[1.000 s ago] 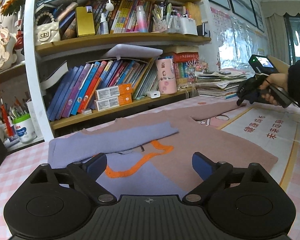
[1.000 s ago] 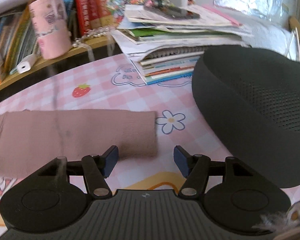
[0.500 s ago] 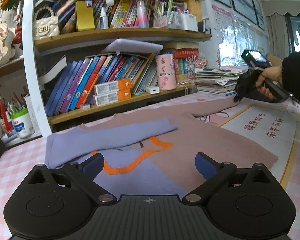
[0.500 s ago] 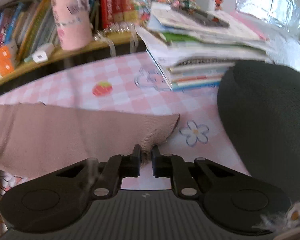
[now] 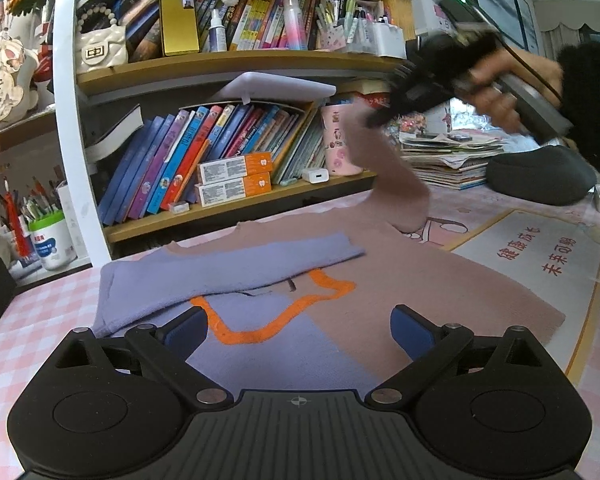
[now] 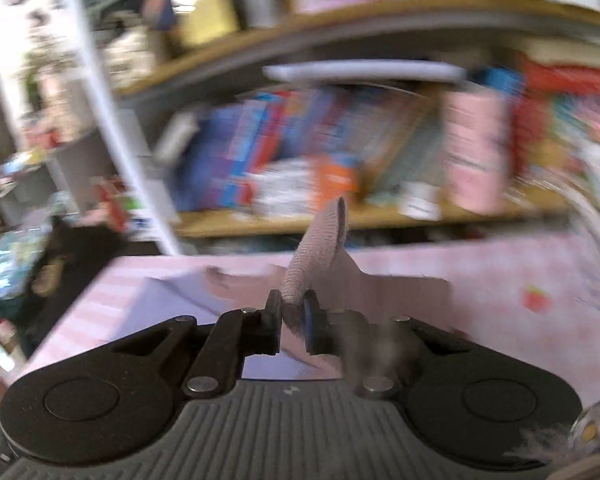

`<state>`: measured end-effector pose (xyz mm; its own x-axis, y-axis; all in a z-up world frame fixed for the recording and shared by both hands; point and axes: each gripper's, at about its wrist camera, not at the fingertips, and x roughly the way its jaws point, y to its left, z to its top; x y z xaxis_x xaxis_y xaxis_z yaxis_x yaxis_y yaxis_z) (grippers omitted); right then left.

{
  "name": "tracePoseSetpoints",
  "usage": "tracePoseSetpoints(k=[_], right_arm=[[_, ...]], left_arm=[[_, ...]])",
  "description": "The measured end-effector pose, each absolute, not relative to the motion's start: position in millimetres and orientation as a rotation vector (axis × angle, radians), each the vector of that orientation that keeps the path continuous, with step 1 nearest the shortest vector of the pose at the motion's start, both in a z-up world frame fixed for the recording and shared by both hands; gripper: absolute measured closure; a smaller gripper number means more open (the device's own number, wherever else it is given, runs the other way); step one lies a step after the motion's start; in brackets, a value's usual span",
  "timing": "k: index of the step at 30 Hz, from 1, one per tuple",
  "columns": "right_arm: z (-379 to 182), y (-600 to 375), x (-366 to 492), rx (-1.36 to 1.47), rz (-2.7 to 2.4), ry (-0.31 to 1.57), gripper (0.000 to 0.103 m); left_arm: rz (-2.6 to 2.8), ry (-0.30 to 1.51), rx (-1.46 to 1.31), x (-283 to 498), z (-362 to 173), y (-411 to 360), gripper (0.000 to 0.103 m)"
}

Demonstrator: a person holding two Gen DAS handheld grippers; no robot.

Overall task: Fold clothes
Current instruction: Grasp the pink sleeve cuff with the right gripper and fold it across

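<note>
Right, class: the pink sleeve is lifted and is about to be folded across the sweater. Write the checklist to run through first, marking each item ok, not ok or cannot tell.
1. Right hand-held gripper shut on the pink sleeve: ok.
2. Sleeve clear of the table: ok, it hangs from the jaws.
3. Purple sleeve folded flat across the sweater: ok.
4. Left hand-held gripper open, holding nothing: ok.
5. Sweater body lying smooth: ok where visible.
6. Far hem: cannot tell, hidden.

A tall wooden bookshelf [image 5: 228, 60] crammed with colourful books stands beyond the pink checked worktop [image 5: 40, 320]; curtained window [image 5: 580, 36] far right.
</note>
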<state>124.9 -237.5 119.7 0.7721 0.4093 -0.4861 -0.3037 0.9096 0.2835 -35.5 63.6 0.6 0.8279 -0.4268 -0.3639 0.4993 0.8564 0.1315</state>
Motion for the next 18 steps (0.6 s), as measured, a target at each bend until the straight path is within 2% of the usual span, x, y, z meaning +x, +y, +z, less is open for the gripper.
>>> tracePoseSetpoints(k=[7, 18], right_arm=[[133.6, -139.8, 146.4, 0.074, 0.558, 0.537, 0.093], [89.8, -85.0, 176.1, 0.155, 0.614, 0.649, 0.093]], left_arm=[[-0.497, 0.322, 0.233, -37.1, 0.6, 61.9, 0.004], [-0.493, 0.333, 0.223, -35.3, 0.7, 62.5, 0.004]])
